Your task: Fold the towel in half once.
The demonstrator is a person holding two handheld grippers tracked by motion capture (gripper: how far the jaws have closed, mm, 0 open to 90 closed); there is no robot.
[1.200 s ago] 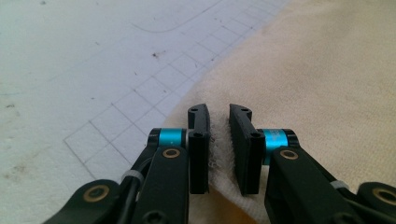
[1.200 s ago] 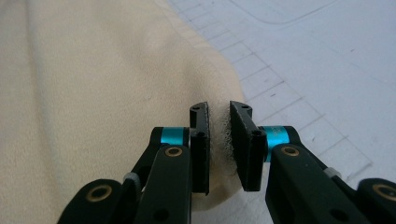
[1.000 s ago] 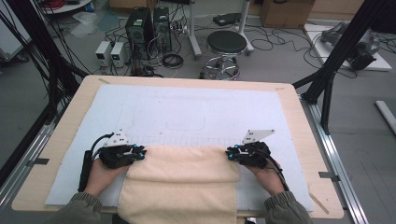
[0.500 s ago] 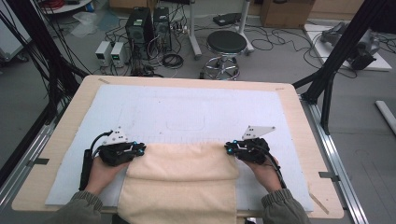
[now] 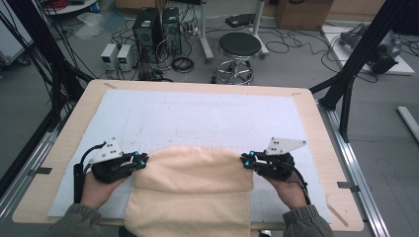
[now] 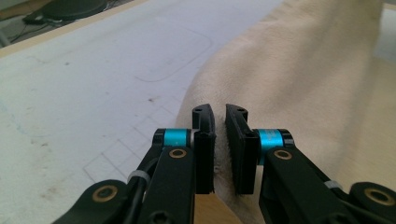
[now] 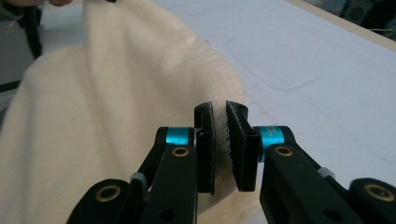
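Note:
A cream towel [image 5: 192,182] lies on the white mat [image 5: 197,113] at the near side of the table, its front part hanging over the near edge. My left gripper [image 5: 143,159] is shut on the towel's far left corner, and its jaws have just been closing with the cloth between them. My right gripper [image 5: 245,159] is shut on the far right corner, its jaws likewise just closed on cloth. In the left gripper view the towel [image 6: 303,93] is pinched between the pads of the left gripper [image 6: 219,116]. The right gripper view shows the right gripper [image 7: 220,114] clamping the towel [image 7: 116,107], which rises as a hump.
The wooden table [image 5: 306,98] carries the white mat with faint drawn outlines beyond the towel. Behind the table stand a black stool [image 5: 239,47], computer boxes [image 5: 158,29] and cables on the floor. Black frame posts flank both sides.
Both grippers have risen a little and shifted away from the near edge, each with a towel corner. The towel's far edge is lifted off the mat between them.

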